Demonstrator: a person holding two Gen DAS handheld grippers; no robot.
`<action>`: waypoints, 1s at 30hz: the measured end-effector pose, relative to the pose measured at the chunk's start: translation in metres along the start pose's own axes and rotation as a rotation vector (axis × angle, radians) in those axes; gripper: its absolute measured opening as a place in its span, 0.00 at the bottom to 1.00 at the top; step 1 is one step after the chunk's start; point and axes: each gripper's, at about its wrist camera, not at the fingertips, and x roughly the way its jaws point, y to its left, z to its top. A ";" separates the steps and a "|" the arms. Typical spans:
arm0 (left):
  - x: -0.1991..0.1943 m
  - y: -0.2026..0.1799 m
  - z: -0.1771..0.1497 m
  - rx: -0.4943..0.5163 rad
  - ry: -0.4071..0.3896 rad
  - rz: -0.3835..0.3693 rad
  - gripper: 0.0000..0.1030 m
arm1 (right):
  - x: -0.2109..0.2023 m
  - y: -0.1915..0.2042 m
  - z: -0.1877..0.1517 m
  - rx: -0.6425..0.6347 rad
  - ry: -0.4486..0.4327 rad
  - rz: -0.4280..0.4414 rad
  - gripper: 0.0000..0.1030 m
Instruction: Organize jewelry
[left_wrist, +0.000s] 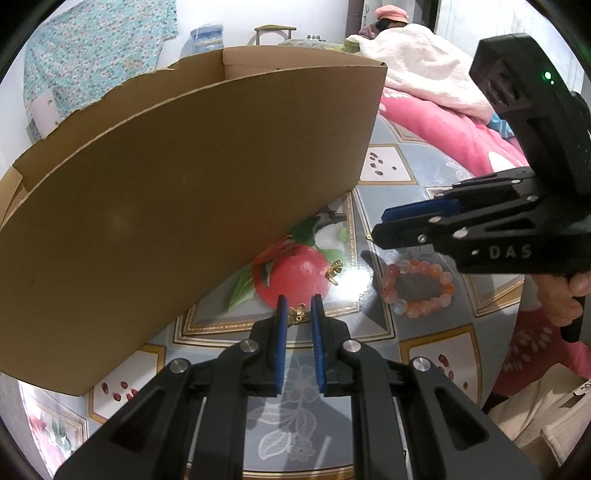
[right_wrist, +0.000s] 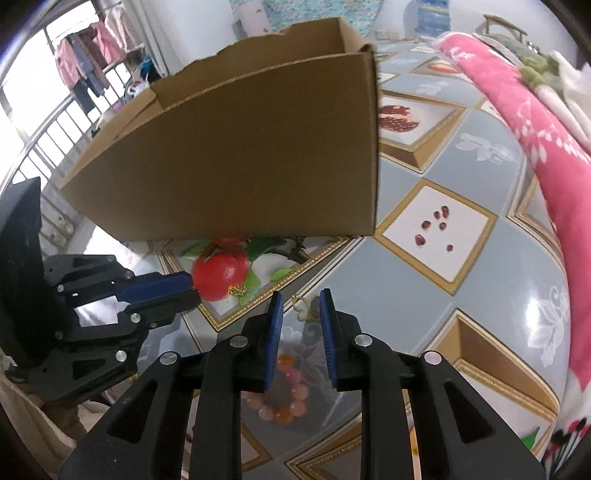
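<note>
The round table with its glossy grey-and-cream pomegranate-print cover (right_wrist: 461, 206) bears everything. At its far left stands the open brown cardboard box (left_wrist: 184, 192), its top facing up, which I judge is where the jewelry is meant to go; it sits just beyond the loose pieces so each needs only a short carry. A pink-and-white fleece blanket (right_wrist: 554, 147) lies bunched along the far right edge, clear of the work.

Near the front edge lies the bracelet of orange, pink and pale round beads (left_wrist: 417, 291), under the right gripper (right_wrist: 301, 295). That gripper's blue-padded jaws are spread with a gap, and a small gold openwork charm (right_wrist: 303, 307) lies on the table between the tips, apparently not yet pinched.

The left gripper (left_wrist: 298, 299) is likewise spread, its tips framing a small gold flower-shaped ornament (left_wrist: 298, 314) that rests on the cover. Just beyond, on the printed red pomegranate, lies another tiny gold piece (left_wrist: 333, 270). Both tools seem lined up so that each can close on its own small item; the glossy cover may let such light pieces skid.
</note>
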 end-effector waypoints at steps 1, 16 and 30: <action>0.001 0.000 0.000 -0.002 0.001 0.000 0.11 | 0.001 0.002 0.001 -0.010 0.001 -0.009 0.21; 0.002 0.002 -0.001 -0.009 -0.002 -0.013 0.11 | 0.014 0.039 0.009 -0.077 0.027 -0.154 0.20; 0.001 0.004 0.000 -0.014 -0.003 -0.013 0.11 | 0.012 0.047 0.004 -0.048 -0.005 -0.124 0.13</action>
